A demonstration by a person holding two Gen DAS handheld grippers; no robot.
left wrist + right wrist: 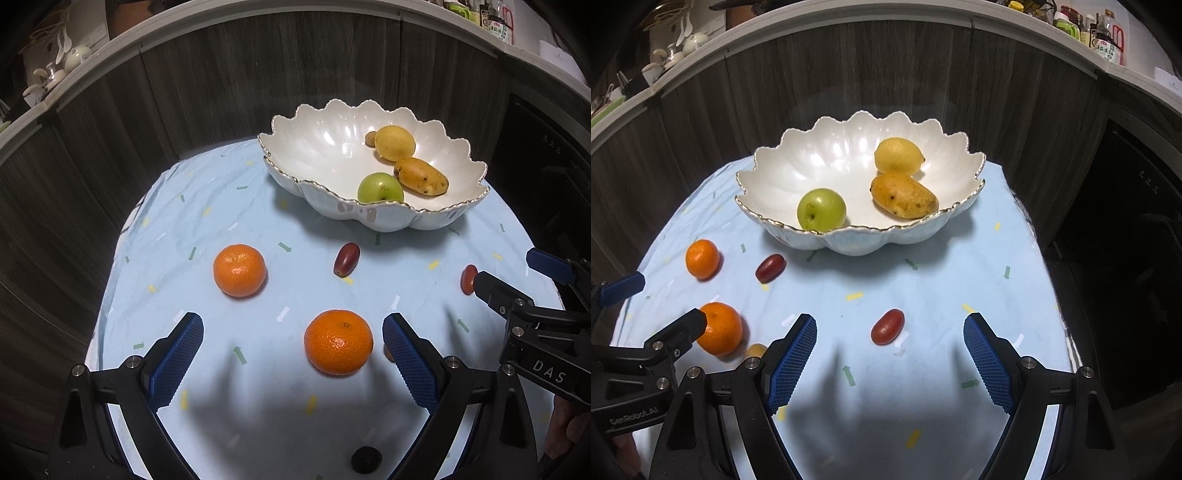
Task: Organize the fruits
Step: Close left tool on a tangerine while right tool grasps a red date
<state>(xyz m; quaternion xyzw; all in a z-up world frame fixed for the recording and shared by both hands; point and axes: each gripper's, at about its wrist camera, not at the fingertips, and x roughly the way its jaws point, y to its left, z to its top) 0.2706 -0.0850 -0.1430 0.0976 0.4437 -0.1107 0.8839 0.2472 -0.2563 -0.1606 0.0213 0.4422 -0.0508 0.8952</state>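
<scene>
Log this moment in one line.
left gripper: open, near orange | right gripper: open, near date | bowl: three fruits

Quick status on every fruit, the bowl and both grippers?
Left gripper: open, empty.
Right gripper: open, empty.
Bowl: upright.
Lemon, mango, green apple: in bowl.
Two oranges: on cloth.
Two red dates: on cloth.

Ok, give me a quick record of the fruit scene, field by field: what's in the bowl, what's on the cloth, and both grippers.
bowl: white, scalloped, gold rim
in bowl: lemon, mango, green apple
on cloth: far orange, near orange, two red dates
left gripper: open, near orange between its fingers, not gripped
right gripper: open, a date just ahead
</scene>
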